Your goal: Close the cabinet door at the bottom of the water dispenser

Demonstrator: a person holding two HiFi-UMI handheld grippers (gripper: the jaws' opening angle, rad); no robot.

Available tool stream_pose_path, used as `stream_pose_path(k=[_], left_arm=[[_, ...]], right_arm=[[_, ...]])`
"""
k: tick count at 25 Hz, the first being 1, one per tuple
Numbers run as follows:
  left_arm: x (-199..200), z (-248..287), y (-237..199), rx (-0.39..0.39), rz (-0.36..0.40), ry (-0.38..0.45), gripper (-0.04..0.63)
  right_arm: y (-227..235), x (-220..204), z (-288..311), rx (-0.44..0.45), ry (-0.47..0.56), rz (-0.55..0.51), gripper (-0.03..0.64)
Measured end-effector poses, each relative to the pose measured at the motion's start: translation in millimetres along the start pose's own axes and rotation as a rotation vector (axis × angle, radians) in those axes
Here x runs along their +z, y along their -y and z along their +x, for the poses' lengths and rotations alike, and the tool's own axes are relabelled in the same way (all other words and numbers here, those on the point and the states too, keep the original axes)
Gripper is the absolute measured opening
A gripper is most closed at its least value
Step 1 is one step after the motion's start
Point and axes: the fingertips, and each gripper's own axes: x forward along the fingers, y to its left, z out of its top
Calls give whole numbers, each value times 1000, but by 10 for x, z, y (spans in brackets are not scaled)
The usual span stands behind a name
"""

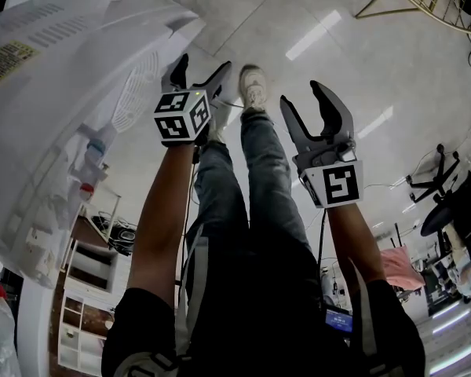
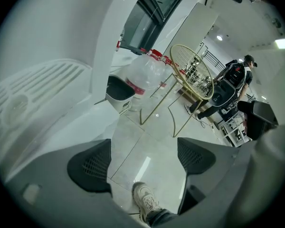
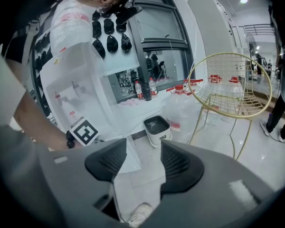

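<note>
Plainly, the white water dispenser (image 1: 71, 61) filled the left side. Its cabinet door (image 1: 133, 93), probably the vented panel, lay just beside the left gripper (image 1: 202, 65), whose fingers stood apart, holding nothing. The right gripper (image 1: 302, 94), well clear, gaped empty too. Print on the dispenser's yellow label (image 1: 8, 60) was too small to read.

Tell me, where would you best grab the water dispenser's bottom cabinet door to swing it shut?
Probably its free edge, from the open floor side. The cabinet door stands swung out from the water dispenser as a flat panel, so the open left gripper beside it could pinch that edge.
</note>
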Motion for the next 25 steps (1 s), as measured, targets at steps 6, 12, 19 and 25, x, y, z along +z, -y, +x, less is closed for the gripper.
stream_pose_path(k=[6, 12, 19, 25], left_arm=[[110, 65, -8, 9, -2, -4, 449], [150, 137, -54, 30, -16, -9, 449], [176, 233, -68, 54, -7, -27, 449], [234, 288, -158, 89, -29, -23, 449]], right_arm=[[114, 70, 57, -3, -2, 4, 225], [209, 84, 68, -11, -1, 11, 225], [335, 39, 14, -27, -10, 31, 224], [438, 16, -19, -47, -9, 47, 222]])
